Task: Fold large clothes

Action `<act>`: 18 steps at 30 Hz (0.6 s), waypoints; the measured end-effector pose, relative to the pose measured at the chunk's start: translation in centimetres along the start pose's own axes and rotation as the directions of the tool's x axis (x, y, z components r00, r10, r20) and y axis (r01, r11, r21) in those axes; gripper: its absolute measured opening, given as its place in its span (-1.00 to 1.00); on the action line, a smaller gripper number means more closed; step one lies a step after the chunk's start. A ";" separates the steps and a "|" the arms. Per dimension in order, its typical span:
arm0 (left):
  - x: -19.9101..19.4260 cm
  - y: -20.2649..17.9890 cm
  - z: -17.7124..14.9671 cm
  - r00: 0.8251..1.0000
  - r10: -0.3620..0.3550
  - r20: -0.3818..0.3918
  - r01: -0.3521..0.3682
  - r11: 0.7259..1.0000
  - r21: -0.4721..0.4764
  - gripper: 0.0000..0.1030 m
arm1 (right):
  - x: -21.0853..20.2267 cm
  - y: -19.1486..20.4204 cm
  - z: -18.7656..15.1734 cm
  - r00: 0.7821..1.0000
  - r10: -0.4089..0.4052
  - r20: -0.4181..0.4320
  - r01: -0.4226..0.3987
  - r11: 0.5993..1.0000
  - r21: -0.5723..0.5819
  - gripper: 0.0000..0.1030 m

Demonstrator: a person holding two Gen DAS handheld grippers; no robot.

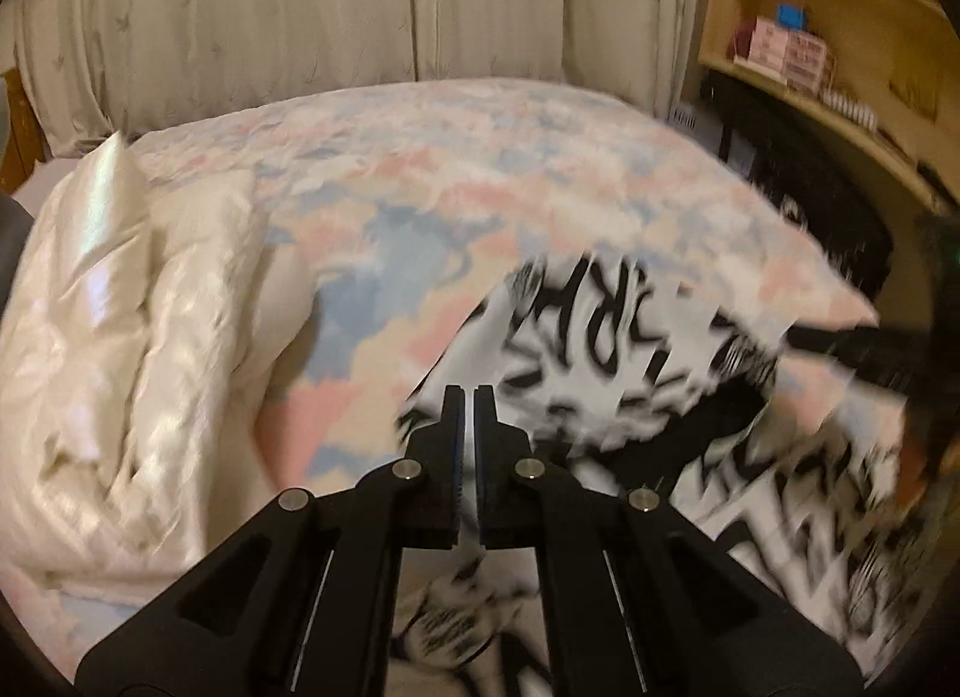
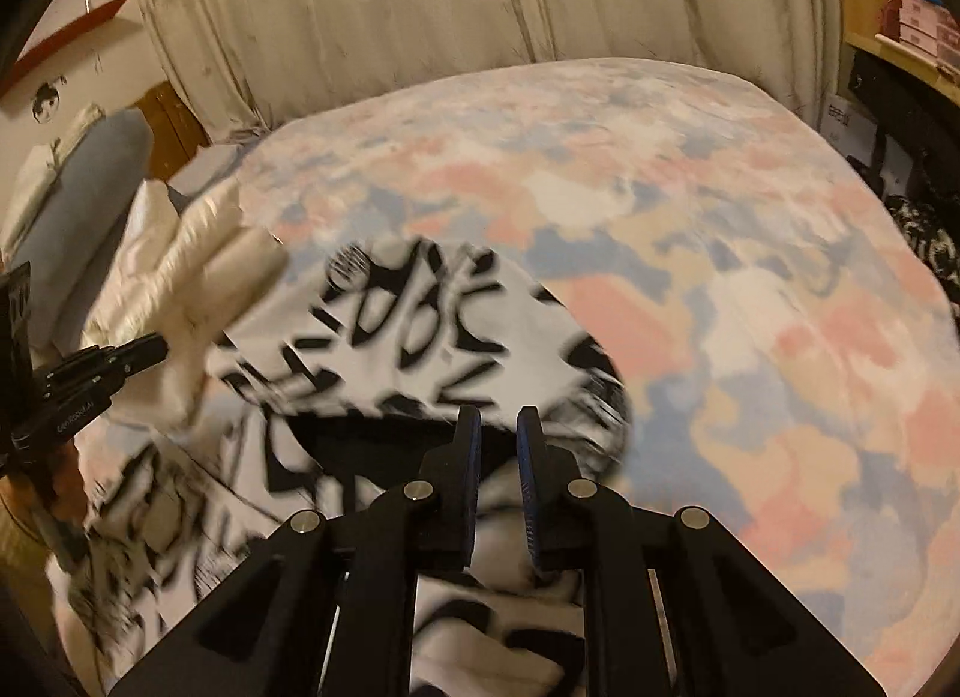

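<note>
Left wrist view, left claw (image 1: 469, 397) pressed together, right claw (image 2: 500, 418) parted over shirt (image 2: 384, 331), bedspread (image 2: 690, 205) beyond.

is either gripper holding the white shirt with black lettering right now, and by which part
Neither visibly. The left gripper is shut with nothing between its fingers; the right gripper shows an empty gap above the white black-lettered shirt.

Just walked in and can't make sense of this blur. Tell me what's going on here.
A person is working with a handheld tool in each hand over a bed with a pastel patchwork cover, folding a white garment with bold black lettering. The garment lies bunched at the near edge of the bed, not yet folded flat. The left tool is shut with nothing visibly pinched at its tips. The right tool has its fingers slightly apart above the fabric, not clamping it. A cream quilted duvet is heaped on the left.
</note>
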State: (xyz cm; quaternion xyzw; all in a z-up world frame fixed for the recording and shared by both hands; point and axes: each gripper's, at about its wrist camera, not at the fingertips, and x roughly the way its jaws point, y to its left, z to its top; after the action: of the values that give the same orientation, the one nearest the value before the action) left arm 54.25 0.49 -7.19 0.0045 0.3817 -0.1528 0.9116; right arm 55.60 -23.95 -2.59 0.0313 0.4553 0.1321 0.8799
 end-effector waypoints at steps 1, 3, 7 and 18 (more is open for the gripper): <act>0.7 -0.4 0.4 1.000 -0.004 -0.008 0.004 1.000 -0.007 -0.98 | 0.7 0.6 0.4 1.000 -0.006 -0.002 0.006 1.000 -0.009 -0.76; 2.7 -1.2 0.5 0.998 -0.004 -0.056 0.004 1.000 -0.005 -0.98 | 2.2 1.6 0.8 1.000 -0.009 -0.019 0.009 1.000 -0.018 -0.76; 6.7 -1.9 -1.4 0.988 0.023 -0.154 -0.024 1.000 -0.006 -0.98 | 5.8 1.9 0.1 0.996 -0.016 -0.083 0.015 1.000 -0.009 -0.76; 8.6 -1.3 -5.9 0.965 0.027 -0.259 -0.020 0.999 0.028 -0.98 | 8.6 -1.5 -3.8 0.979 -0.006 -0.202 0.011 1.000 0.023 -0.72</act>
State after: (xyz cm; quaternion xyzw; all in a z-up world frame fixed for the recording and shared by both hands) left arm 55.49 -2.39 -17.24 0.0403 0.4958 -0.1448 0.8553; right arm 57.52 -23.43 -11.89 0.0262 0.5441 0.1253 0.8292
